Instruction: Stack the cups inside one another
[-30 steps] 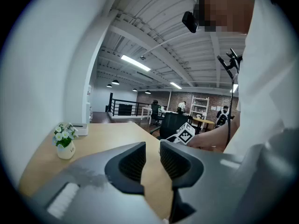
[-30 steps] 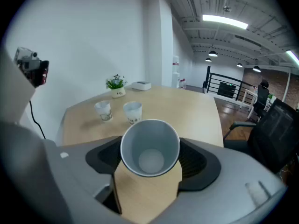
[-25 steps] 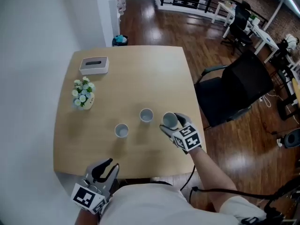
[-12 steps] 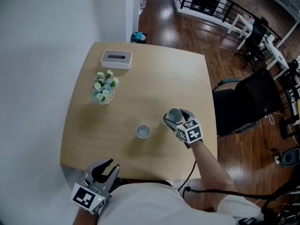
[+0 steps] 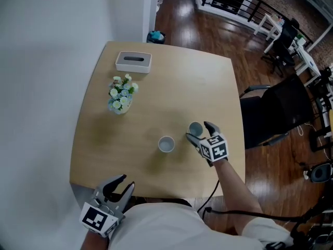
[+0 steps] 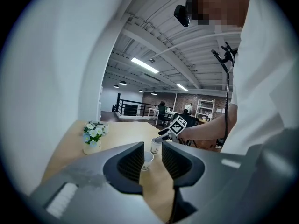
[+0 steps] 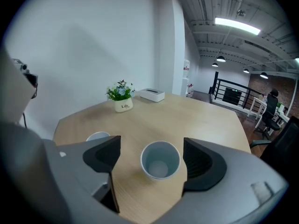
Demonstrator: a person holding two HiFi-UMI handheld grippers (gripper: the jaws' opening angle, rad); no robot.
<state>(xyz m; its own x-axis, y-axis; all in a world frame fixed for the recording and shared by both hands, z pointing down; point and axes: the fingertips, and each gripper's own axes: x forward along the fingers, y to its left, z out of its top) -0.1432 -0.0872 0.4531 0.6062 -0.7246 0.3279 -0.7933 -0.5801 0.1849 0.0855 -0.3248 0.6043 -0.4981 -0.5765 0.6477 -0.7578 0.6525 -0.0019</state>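
A white paper cup [image 5: 195, 129] stands upright on the wooden table [image 5: 156, 87] near its right edge. My right gripper [image 5: 200, 133] is open around it, one jaw on each side with a gap to the cup [image 7: 160, 160]. I cannot tell whether another cup sits inside it. A second white cup [image 5: 166, 144] stands to its left, seen at the left jaw [image 7: 98, 136] in the right gripper view. My left gripper [image 5: 118, 187] hangs open and empty off the table's near edge. Both cups [image 6: 147, 158] show far off between its jaws [image 6: 153, 158].
A small pot of flowers [image 5: 120, 95] and a white tissue box [image 5: 134, 61] stand at the table's far left. A black office chair [image 5: 270, 113] is close to the right edge. A white wall runs along the left; wooden floor lies beyond.
A second ago three cups showed, one tilted in my shut right gripper. Now only two spots hold cups, and the right gripper has opened around an upright one. The head view shifted.
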